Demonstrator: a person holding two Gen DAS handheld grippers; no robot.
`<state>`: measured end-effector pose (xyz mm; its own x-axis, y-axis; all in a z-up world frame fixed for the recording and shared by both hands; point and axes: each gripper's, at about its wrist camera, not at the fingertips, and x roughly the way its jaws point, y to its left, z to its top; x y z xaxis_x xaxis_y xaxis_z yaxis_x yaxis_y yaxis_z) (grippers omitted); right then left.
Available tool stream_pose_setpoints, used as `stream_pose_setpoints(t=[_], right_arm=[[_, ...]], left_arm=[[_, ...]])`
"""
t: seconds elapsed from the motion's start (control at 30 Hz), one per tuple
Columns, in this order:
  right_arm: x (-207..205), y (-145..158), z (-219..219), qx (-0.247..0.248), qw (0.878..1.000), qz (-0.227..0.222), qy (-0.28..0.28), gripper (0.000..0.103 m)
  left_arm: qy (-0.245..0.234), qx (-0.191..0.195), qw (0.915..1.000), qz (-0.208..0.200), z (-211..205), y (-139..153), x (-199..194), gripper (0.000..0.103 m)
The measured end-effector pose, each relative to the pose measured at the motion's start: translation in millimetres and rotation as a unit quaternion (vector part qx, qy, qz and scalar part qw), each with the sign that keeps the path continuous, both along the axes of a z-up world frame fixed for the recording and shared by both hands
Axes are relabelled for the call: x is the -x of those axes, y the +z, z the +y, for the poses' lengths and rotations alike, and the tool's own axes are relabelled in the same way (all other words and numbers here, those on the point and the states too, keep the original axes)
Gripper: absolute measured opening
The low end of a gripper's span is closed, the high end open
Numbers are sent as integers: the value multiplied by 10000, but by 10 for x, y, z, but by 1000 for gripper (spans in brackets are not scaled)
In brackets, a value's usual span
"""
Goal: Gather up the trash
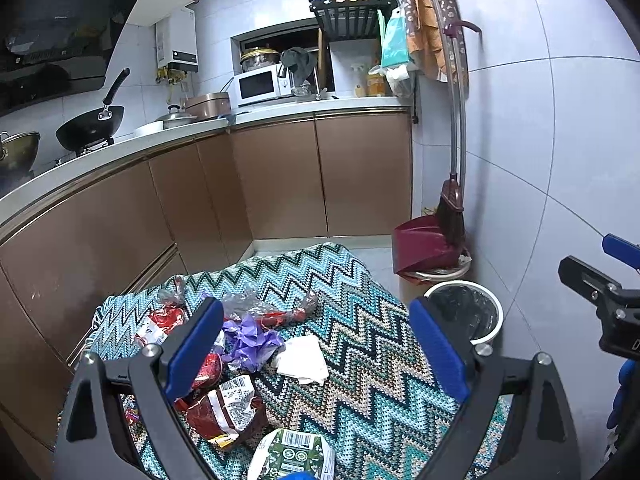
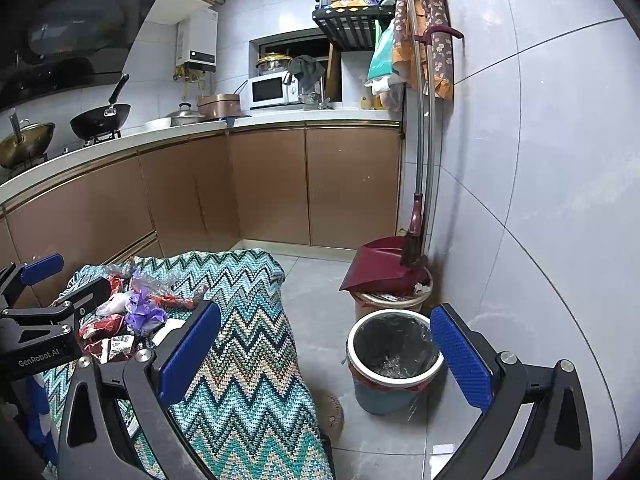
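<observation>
Trash lies on a zigzag-patterned cloth (image 1: 360,320): red wrappers (image 1: 224,408), purple crumpled paper (image 1: 248,344), a white tissue (image 1: 304,360), clear plastic (image 1: 240,300) and a green-labelled packet (image 1: 296,456). My left gripper (image 1: 316,348) is open above the cloth, over the tissue, holding nothing. A white-rimmed bin with a black liner (image 2: 394,352) stands on the floor right of the cloth; it also shows in the left wrist view (image 1: 464,312). My right gripper (image 2: 326,356) is open and empty, above the gap between the cloth's edge (image 2: 256,360) and the bin.
A dark red dustpan (image 2: 380,264) and broom (image 2: 416,236) lean at the tiled wall behind the bin, over a second bin (image 2: 400,300). Brown cabinets (image 2: 272,188) with a white counter run behind. Grey tiled floor (image 2: 320,288) lies between cloth and cabinets.
</observation>
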<state>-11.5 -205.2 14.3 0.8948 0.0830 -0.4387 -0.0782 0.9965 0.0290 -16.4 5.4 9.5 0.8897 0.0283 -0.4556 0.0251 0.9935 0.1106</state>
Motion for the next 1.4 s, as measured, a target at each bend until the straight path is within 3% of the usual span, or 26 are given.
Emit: stream_pose_setpoints(t=[1.0,1.2,1.4], right_arm=[[21,1,44,106,9999,5,-33,103],[65,17,130,15,9997,25,251,103],[51,-20,300,-461,9935,247,1007,103]], left_arm=[[0,24,10000,55,160,-5,40,95],[218,160,9996,107,440,0,127,94],[542,403,9974,241,948,-82,283,94]])
